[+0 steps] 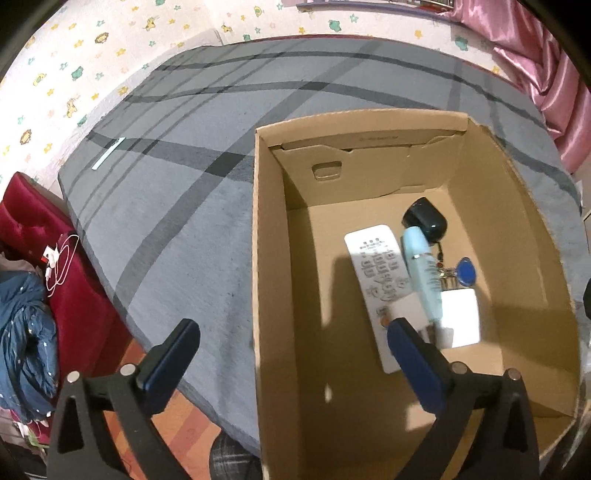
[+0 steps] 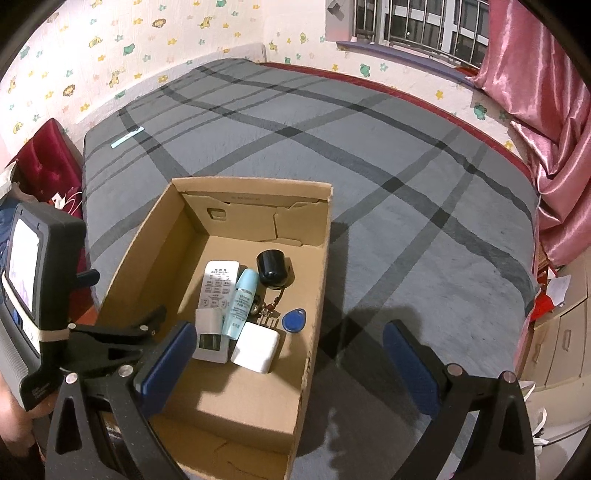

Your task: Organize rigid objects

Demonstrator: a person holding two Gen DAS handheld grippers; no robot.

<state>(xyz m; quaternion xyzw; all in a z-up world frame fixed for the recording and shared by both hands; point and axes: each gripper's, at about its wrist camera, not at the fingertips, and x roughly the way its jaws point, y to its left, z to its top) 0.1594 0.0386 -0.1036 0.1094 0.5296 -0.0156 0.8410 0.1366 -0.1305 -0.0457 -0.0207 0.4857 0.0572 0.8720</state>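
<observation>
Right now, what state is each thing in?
Box: open, upright on the bed.
Remote: flat in box.
Tube: lying partly on remote.
Charger: in box.
Keys: in box.
Left gripper: open, empty.
Right gripper: open, empty.

- A bed with a grey blanket (image 2: 369, 177), crossed by darker stripes, fills most of both views.
- A thin pale strip (image 2: 127, 139) lies on the blanket near the bed's far left corner.
- Wallpaper (image 2: 110, 48) printed with small cartoon animals and stars runs behind the bed.
- A barred window (image 2: 417, 18) sits above the bed's far right side.
- A shiny pink curtain (image 2: 554, 122) hangs along the bed's right edge.
- A red cushioned seat (image 1: 37, 229) stands left of the bed, with white cables (image 1: 61, 262) lying on it.
- A dark blue garment (image 1: 26, 343) lies bunched just beside that seat.
- Pale drawers (image 2: 561, 339) stand off the bed's right near corner.
</observation>
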